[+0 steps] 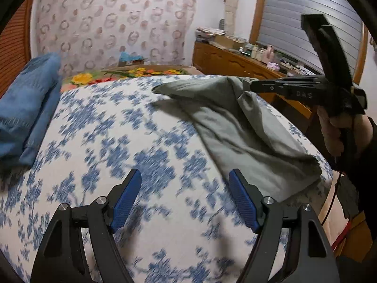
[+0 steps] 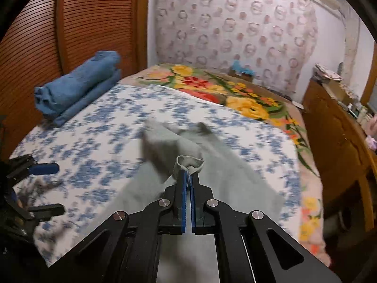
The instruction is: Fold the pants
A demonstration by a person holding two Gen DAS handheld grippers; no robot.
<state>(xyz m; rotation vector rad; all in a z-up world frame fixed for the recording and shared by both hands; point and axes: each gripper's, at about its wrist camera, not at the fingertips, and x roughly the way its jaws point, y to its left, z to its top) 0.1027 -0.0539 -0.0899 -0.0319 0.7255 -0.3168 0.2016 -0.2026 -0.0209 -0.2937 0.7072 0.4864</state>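
Grey-green pants (image 1: pixel 245 129) lie crumpled on the right part of the bed, on a white sheet with blue flowers (image 1: pixel 132 136). My right gripper (image 2: pixel 188 173) is shut on a pinched fold of the pants (image 2: pixel 188 162) and holds it above the bed; the cloth hangs down from it. In the left wrist view the right gripper (image 1: pixel 249 85) comes in from the right with a hand behind it. My left gripper (image 1: pixel 185 176) stands open over bare sheet, left of the pants, with nothing between its blue pads. It also shows at the left edge of the right wrist view, left gripper (image 2: pixel 50 188).
Folded blue jeans (image 2: pixel 77 87) lie at the bed's far left by a slatted wooden door (image 2: pixel 70 23). A flowered blanket (image 2: pixel 223 89) covers the far end. A wooden dresser (image 1: pixel 235 59) with several small items stands on the right.
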